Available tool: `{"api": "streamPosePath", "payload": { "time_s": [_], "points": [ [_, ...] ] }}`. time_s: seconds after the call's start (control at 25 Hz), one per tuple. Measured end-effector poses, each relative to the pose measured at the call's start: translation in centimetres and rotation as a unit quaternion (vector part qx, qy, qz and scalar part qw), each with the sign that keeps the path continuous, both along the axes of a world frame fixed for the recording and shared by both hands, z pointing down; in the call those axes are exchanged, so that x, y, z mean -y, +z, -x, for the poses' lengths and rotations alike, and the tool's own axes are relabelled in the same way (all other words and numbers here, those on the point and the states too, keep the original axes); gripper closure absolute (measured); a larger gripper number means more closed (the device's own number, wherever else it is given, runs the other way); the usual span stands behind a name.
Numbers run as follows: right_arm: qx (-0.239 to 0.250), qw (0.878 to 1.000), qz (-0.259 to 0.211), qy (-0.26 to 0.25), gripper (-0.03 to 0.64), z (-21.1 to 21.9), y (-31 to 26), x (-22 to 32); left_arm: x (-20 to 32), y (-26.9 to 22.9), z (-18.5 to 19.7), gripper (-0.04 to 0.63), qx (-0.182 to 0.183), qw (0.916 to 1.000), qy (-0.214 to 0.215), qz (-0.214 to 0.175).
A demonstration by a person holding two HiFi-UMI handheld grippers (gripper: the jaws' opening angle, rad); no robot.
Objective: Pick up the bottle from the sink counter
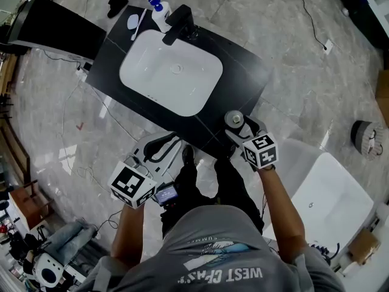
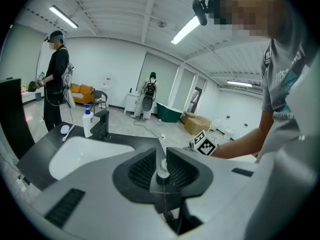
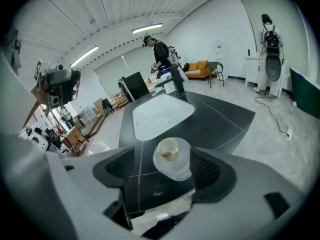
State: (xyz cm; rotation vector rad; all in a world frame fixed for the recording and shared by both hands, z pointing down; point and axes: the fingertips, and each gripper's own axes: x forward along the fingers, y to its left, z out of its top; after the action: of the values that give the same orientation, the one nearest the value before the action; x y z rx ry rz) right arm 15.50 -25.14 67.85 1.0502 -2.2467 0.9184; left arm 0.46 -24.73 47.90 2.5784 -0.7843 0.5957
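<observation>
Right tongs (image 3: 169, 170) are open and straddle the bottle (image 3: 172, 156) on the table (image 1: 243, 72) edge, ready to clamp; left tongs (image 2: 161, 165) are closed, empty and idle.

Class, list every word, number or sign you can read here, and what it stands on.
"WEST", then a cut-off word: on the person's grey T-shirt.
Smaller line above it: blurred.
Label on the white pump bottle: too small.
The black-and-white marker cubes: patterns only.

grey printed t-shirt (image 1: 226, 241), dark trousers (image 1: 236, 188)
</observation>
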Motion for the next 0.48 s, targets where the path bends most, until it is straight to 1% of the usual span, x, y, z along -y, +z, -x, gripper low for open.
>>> {"api": "streamPosePath", "payload": {
  "time_s": [0.2,0.48],
  "points": [
    [-0.009,1.0,-0.016,0.004,0.283,-0.11,0.14,0.26,-0.27,0.55,0.37,0.528,0.002,1.0,-0.003,0.005],
    [-0.029,0.998,-0.051,0.021,0.282,-0.27,0.15,0.69,-0.6,0.81,0.39,0.528,-0.001,0.9999,-0.006,0.009]
  ]
}}
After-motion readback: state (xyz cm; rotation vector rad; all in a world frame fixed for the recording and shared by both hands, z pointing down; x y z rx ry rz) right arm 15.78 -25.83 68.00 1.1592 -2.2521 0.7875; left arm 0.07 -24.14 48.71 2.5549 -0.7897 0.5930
